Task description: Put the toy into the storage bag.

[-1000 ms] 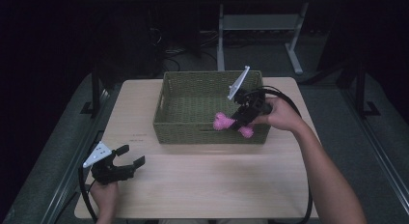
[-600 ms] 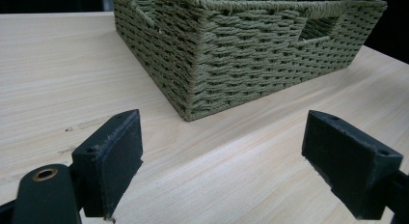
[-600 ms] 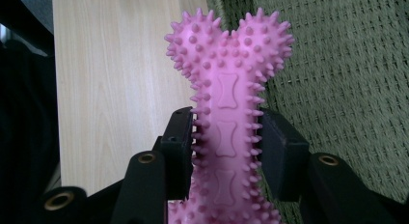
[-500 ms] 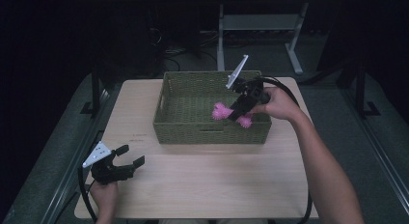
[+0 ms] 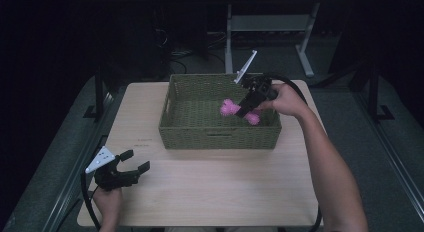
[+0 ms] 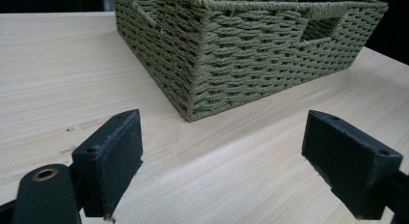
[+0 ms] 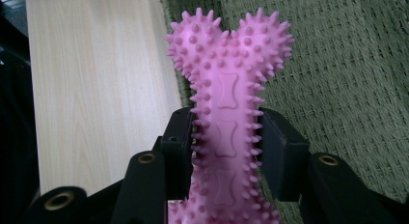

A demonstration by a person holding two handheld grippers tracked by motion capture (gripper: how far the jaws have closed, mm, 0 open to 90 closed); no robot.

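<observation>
A pink spiky bone-shaped toy (image 5: 231,109) (image 7: 226,89) hangs over the right half of the green woven basket (image 5: 172,123), above its floor. My right gripper (image 5: 246,111) (image 7: 225,147) is shut on the toy's shaft, one pad on each side. Near the table's front left corner my left gripper (image 5: 136,161) (image 6: 222,161) stands open with nothing between its fingers, its jaws pointing toward the basket's near corner (image 6: 193,105).
The light wooden table (image 5: 210,187) has bare room in front of the basket and to its left. Dark floor, cables and a metal stand's legs (image 5: 305,62) lie beyond the far edge.
My right gripper has carried the pink toy up and to the left, from over the basket's front right rim to above its inside. The left gripper has kept still.
</observation>
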